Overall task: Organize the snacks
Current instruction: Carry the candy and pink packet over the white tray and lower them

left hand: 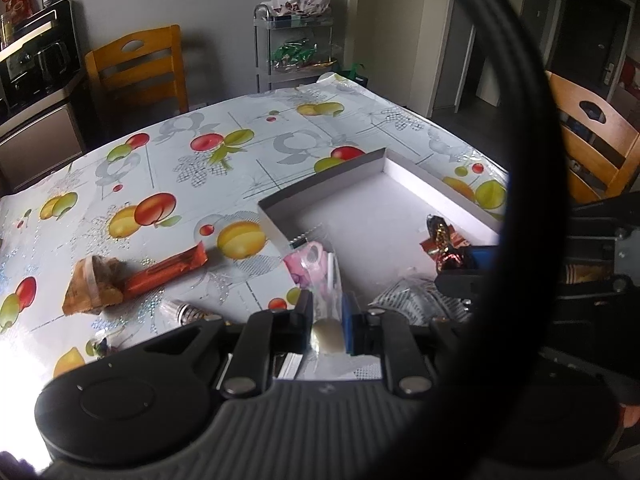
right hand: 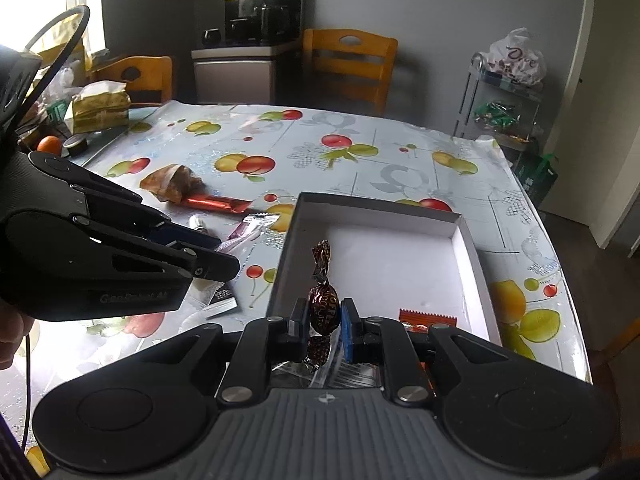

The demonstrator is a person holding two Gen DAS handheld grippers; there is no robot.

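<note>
My left gripper (left hand: 326, 309) is shut on a pink and clear wrapped sweet (left hand: 316, 260) with a white stick, held over the near left corner of the white box (left hand: 384, 162). In the right wrist view my right gripper (right hand: 324, 322) is shut on a brown twisted-wrapper chocolate (right hand: 321, 308), above the near edge of the white box (right hand: 376, 209). An orange wrapper (right hand: 426, 316) lies inside it. The left gripper (right hand: 230, 259) shows at the left with the pink sweet (right hand: 244, 236). The right gripper (left hand: 460, 268) shows in the left wrist view with the chocolate (left hand: 440, 236).
On the fruit-print cloth left of the box lie an orange-red bar (left hand: 168, 270), a brown wrapped pastry (left hand: 94, 286), a small silver sweet (left hand: 182, 311) and a black and white packet (right hand: 222, 298). A silver patterned packet (left hand: 412, 300) lies near the box. Wooden chairs (right hand: 348, 64) and a wire cart (right hand: 504, 108) stand around the table.
</note>
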